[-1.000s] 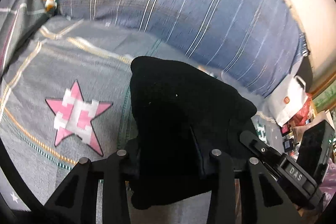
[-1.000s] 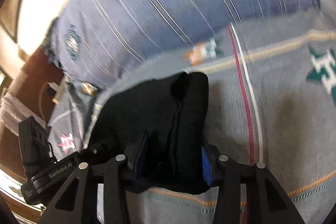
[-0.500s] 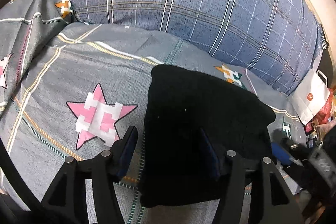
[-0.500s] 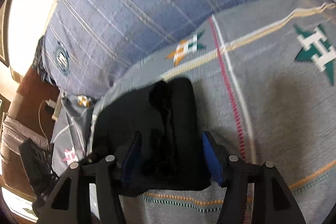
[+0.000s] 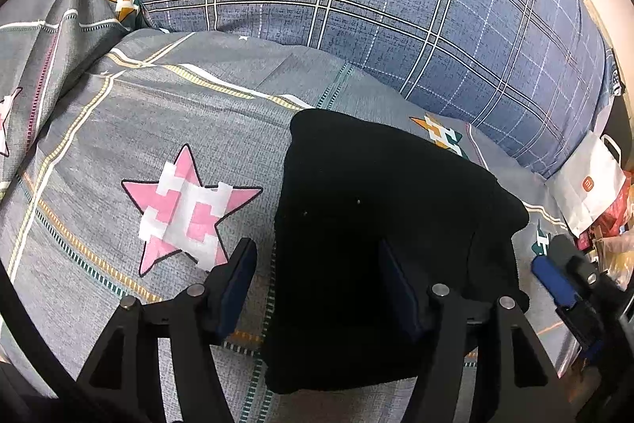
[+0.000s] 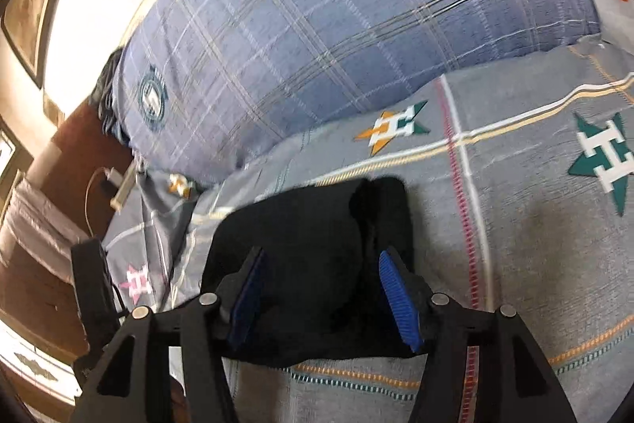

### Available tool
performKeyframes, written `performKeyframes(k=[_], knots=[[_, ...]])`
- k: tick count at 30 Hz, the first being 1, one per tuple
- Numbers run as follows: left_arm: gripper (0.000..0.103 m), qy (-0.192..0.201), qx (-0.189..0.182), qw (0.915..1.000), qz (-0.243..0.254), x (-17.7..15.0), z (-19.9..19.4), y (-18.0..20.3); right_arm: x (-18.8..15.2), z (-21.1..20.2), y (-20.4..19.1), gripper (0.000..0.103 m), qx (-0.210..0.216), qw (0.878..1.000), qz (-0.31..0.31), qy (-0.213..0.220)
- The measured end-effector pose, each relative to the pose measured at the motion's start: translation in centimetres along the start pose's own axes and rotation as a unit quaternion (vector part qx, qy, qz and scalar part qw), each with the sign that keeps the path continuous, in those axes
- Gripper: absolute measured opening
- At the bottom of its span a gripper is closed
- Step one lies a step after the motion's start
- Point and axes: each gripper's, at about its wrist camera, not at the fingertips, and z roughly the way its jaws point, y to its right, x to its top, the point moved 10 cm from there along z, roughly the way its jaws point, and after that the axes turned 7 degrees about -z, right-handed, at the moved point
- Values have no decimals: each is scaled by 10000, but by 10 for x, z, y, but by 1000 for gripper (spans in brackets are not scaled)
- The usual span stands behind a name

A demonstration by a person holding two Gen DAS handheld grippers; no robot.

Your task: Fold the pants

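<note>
Pants (image 5: 380, 232): black, folded into a compact block; lying flat on the bed's grey patterned cover (image 5: 138, 129), near a blue plaid pillow (image 5: 356, 6); one thicker fold along the right edge in the right wrist view (image 6: 317, 244).
Left tool (image 5: 317, 264): jaws apart, having just been opening; left pad over the bare cover beside a pink star print (image 5: 186, 209), right pad above the pants' left part; neither pad pressing the cloth.
Right tool (image 6: 321, 280): jaws apart, having opened within the last second; both blue pads standing over the near edge of the pants, cloth between them but not clamped.
Surroundings: white paper bag (image 5: 586, 185) beyond the pillow's right end; white charger and cable (image 6: 115, 181) at the bed's far left; green star print (image 6: 602, 161) on the cover, right of the pants.
</note>
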Motion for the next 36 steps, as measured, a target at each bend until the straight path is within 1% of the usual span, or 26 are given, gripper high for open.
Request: performKeyframes(k=[2,4,6,7,8,9,10,12,14,16,18,19,20,21,22,24,26,30,34,36], knots=[[69,3,39,10000,-4,0,0,-1,3,-2,2,61,0,10000,17,42],[69,-21,26,10000,-18,-1,1,-1,-1,3,1,58,4,10000,-18,-86],[69,-36,12,10000,-22,-1,1,-1,-11,14,2,53,-104,9991,-70,-394],[70,-41,7,10000,-28,-1,1,-2,-17,20,4,52,-262,9978,-152,-584],[70,-41,10,10000,-29,-1,1,-2,-23,27,6,49,-405,9956,-272,-801],[70,-47,15,10000,-26,-1,1,-2,-27,30,7,44,-440,9946,-311,-884],[70,-52,18,10000,-22,-1,1,-1,-26,30,7,42,-452,9947,-323,-868],[70,-40,27,10000,-10,-1,1,-1,-23,26,4,33,-416,9953,-380,-793],[70,-46,31,10000,-14,-2,1,-1,-24,25,-1,32,-426,9947,-489,-801],[70,-62,28,10000,-9,-2,2,-1,-31,33,2,32,-577,9916,-588,-1002],[70,-62,34,10000,10,-2,2,-1,-32,34,5,31,-579,9915,-560,-1018],[70,-63,29,10000,20,-2,2,-1,-32,33,5,28,-632,9909,-596,-1030],[70,-63,26,10000,23,-2,2,-1,-30,31,5,19,-747,9896,-678,-1027],[71,-63,24,10000,22,-2,2,-1,-27,26,6,9,-886,9884,-751,-977],[72,-63,34,10000,17,-2,2,-1,-26,22,4,7,-951,9873,-824,-971],[73,-69,43,10000,6,-2,3,-2,-28,22,3,6,-1025,9852,-938,-1003],[73,-92,38,9999,10,-3,4,-1,-34,30,7,6,-1230,9801,-1058,-1142],[74,-49,77,10000,34,-3,4,-1,-33,30,12,6,-1108,9834,-853,-1156],[74,61,36,10000,21,4,-2,-2,-22,22,17,7,-615,9947,-261,-778],[74,148,-38,9999,-65,11,-7,-5,-10,11,24,8,-548,9975,-50,-455]])
